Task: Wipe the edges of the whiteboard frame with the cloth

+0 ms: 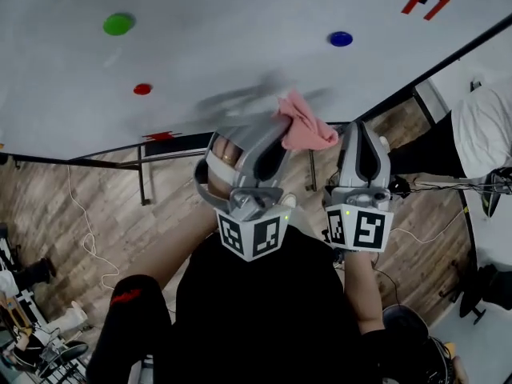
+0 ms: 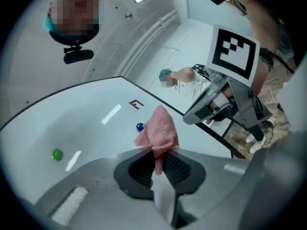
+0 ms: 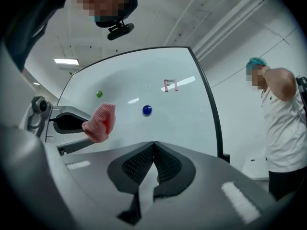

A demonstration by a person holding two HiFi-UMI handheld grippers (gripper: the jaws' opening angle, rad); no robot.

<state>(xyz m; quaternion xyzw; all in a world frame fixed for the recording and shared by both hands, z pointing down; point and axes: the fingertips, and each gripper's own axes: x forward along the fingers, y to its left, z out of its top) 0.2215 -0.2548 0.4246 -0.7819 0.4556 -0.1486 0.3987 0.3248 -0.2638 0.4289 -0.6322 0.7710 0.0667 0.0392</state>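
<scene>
Head view: left gripper (image 1: 280, 130) is clamped on the pink cloth (image 1: 307, 126), which sits at the lower frame edge (image 1: 456, 53) of the whiteboard (image 1: 240, 46); can't tell if the cloth touches it. Left gripper view confirms: cloth (image 2: 159, 131) pinched between the jaws, bunched above them. Right gripper (image 1: 364, 133) is just beside the left, below the same edge, jaws together with nothing between them (image 3: 153, 146). On the board face: green magnet (image 1: 118, 24), red magnet (image 1: 142, 89), blue magnet (image 1: 341, 38), red F mark (image 1: 425, 1). Board stand leg (image 1: 142, 178) below the edge. Bystander in white (image 1: 484, 130) just off the board's right corner.
</scene>
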